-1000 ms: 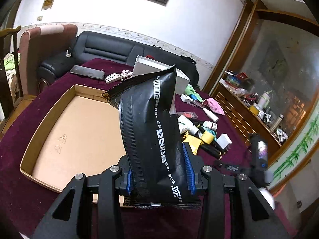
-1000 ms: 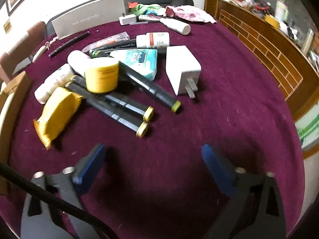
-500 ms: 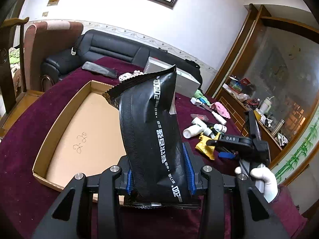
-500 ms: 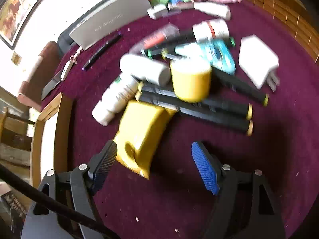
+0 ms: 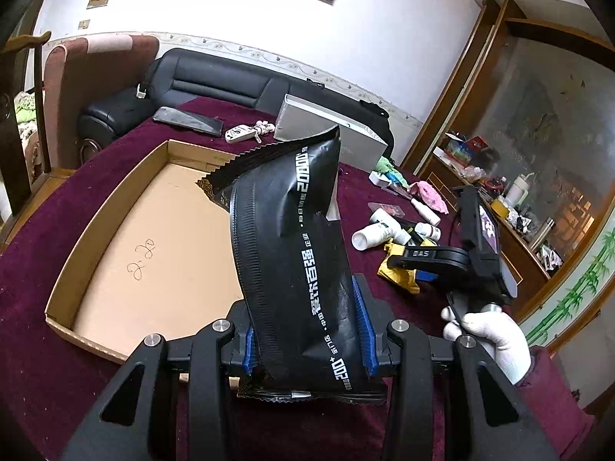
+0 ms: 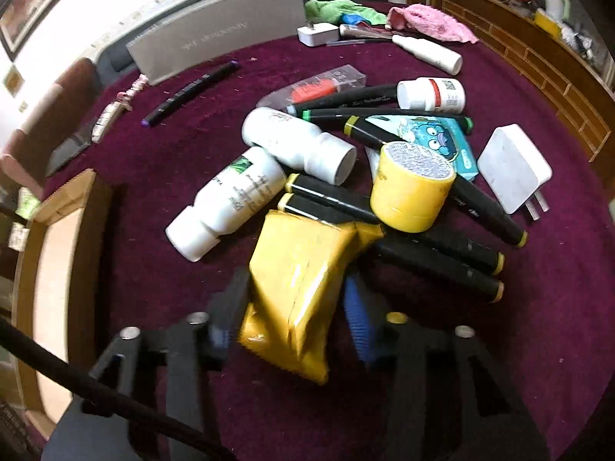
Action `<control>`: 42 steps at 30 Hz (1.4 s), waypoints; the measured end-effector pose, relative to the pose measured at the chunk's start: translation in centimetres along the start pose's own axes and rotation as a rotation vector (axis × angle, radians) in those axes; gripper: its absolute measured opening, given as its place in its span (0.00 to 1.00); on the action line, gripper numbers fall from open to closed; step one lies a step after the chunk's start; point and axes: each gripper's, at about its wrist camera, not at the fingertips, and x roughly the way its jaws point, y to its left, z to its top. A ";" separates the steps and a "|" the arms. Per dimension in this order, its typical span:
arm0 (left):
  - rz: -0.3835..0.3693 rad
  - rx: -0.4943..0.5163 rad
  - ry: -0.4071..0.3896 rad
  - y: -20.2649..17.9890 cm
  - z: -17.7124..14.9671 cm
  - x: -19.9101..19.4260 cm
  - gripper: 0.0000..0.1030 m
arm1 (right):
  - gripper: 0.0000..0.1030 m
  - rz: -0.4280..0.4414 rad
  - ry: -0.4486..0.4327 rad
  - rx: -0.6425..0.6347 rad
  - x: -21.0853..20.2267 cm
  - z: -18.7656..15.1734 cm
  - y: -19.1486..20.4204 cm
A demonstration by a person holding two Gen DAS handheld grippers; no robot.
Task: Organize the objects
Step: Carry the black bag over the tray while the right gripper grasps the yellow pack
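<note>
My left gripper (image 5: 305,307) is shut on a black snack packet (image 5: 292,238) with white lettering, holding it upright above the near edge of a shallow cardboard tray (image 5: 153,249). To its right a white-gloved hand (image 5: 488,330) holds my right gripper (image 5: 415,265) down at a pile of small items. In the right wrist view the right gripper (image 6: 292,307) has its jaws closing around a yellow packet (image 6: 303,265), with the pads touching both of its long sides. The packet's far end leans on black markers (image 6: 442,246).
The pile on the purple tablecloth holds two white bottles (image 6: 230,199), a yellow tape roll (image 6: 411,188), a white charger (image 6: 515,169), a blue tissue pack (image 6: 434,138) and a small pill bottle (image 6: 430,94). A grey box (image 6: 219,38), phone (image 5: 188,121), keys (image 5: 242,132) and pink cloth (image 6: 430,23) lie farther back.
The right gripper swung left from bare cloth onto the yellow packet and its jaws narrowed around it. The left gripper sank slightly, the black packet staying in its hold.
</note>
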 end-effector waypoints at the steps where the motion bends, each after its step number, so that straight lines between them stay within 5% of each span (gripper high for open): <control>1: 0.004 0.003 -0.002 -0.1 0.0 -0.1 0.35 | 0.35 0.027 0.008 0.006 -0.4 -0.1 -0.5; 11: 0.038 0.025 -0.038 0.3 2.0 -2.3 0.35 | 0.35 0.248 -0.018 -0.023 -5.4 -0.8 -0.2; 19: 0.108 0.089 0.019 2.7 6.0 2.2 0.35 | 0.35 0.458 0.055 -0.128 -5.1 1.8 7.9; 31: 0.154 -0.047 0.246 9.9 8.6 13.6 0.34 | 0.35 0.386 0.152 -0.269 3.4 4.1 19.7; 42: 0.143 -0.013 0.317 9.3 9.6 17.0 0.34 | 0.31 0.309 0.148 -0.271 5.6 4.5 19.1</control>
